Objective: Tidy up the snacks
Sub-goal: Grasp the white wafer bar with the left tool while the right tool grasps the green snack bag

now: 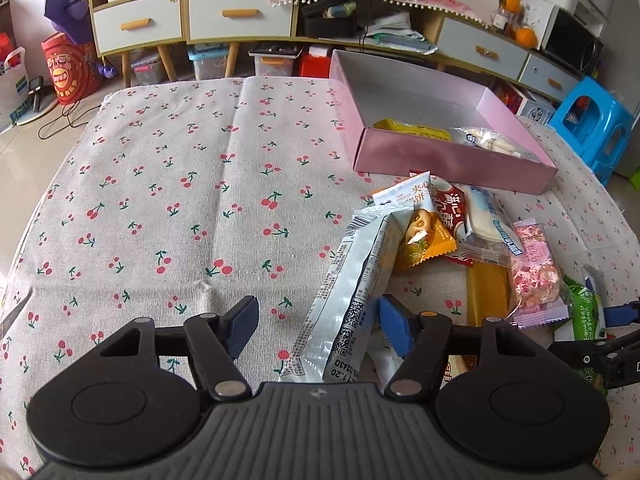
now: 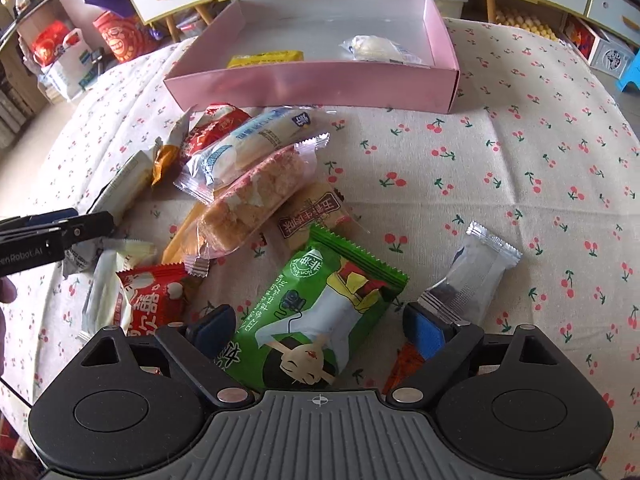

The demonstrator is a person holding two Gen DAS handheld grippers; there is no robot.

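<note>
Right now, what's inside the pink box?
The pink box holds two snacks: a yellow packet near its front wall and a clear-wrapped white pastry to the right. The rest of its floor shows bare; the strip just behind the front wall is hidden.

You held the left gripper (image 1: 318, 330) low, with its jaws wide apart. Your right gripper (image 2: 320, 330) was spread open too, pointing forward.
</note>
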